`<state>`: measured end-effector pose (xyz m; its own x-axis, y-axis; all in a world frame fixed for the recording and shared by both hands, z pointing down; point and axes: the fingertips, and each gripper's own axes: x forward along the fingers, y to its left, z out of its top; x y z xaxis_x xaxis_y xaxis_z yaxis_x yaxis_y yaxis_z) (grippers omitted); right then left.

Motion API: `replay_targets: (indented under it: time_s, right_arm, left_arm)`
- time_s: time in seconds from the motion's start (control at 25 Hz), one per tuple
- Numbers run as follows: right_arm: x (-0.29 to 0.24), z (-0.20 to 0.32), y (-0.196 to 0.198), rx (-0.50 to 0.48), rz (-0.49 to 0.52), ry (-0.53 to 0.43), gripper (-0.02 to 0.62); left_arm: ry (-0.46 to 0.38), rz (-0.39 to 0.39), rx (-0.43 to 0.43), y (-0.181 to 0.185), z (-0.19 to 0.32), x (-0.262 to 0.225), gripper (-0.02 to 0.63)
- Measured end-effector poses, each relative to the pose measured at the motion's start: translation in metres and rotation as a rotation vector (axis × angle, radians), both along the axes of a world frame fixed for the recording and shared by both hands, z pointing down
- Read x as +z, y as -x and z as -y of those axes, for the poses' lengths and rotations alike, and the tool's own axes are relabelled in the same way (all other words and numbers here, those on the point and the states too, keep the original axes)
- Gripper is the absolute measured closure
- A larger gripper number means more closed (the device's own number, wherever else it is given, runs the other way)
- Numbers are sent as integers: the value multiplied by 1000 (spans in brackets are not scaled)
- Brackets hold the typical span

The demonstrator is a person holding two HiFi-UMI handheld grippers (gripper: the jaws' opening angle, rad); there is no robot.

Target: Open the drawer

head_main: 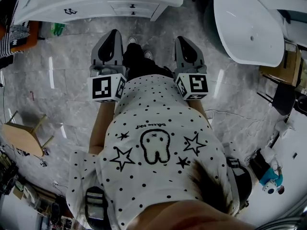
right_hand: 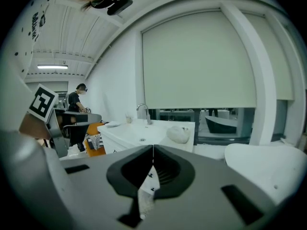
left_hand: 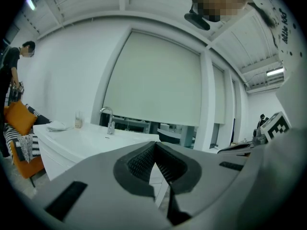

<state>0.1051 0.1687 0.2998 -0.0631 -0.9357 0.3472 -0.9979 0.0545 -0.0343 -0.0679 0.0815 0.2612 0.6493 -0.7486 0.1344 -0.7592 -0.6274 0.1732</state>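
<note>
A white vanity cabinet [head_main: 96,4] stands across the top of the head view, with a drawer front [head_main: 132,6] that bears small black handles. Both grippers are held out in front of my body, some way short of it over the grey floor. My left gripper [head_main: 113,35] is shut with nothing in it; in the left gripper view [left_hand: 154,145] its pads meet, and the vanity top [left_hand: 81,138] with a faucet [left_hand: 110,121] lies ahead to the left. My right gripper [head_main: 184,41] is likewise shut and empty [right_hand: 153,147], and a strip of drawer front [right_hand: 149,176] shows through the gap below its tips.
A white bathtub [head_main: 249,28] sits at the upper right. A wooden stool [head_main: 21,138] stands on the marble floor at the left. An orange chair [left_hand: 19,119] and a person [left_hand: 14,66] are beside the vanity's far end. Cables and gear lie at the right [head_main: 268,171].
</note>
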Motion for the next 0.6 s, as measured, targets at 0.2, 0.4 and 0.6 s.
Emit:
replay_targets:
  time_s: [0.2,0.4,0.6]
  right_arm:
    - [-5,31,2,21,3,11,581]
    - [-10,66,9,30,-2,11,581]
    - [-11,93,6,54,-5,8,581]
  left_arm:
    - [12,-5,20,-2,36,-5,603]
    - [18,-11,37,0,75,-8,603]
    - [18,-15,43,2,105,-7,603]
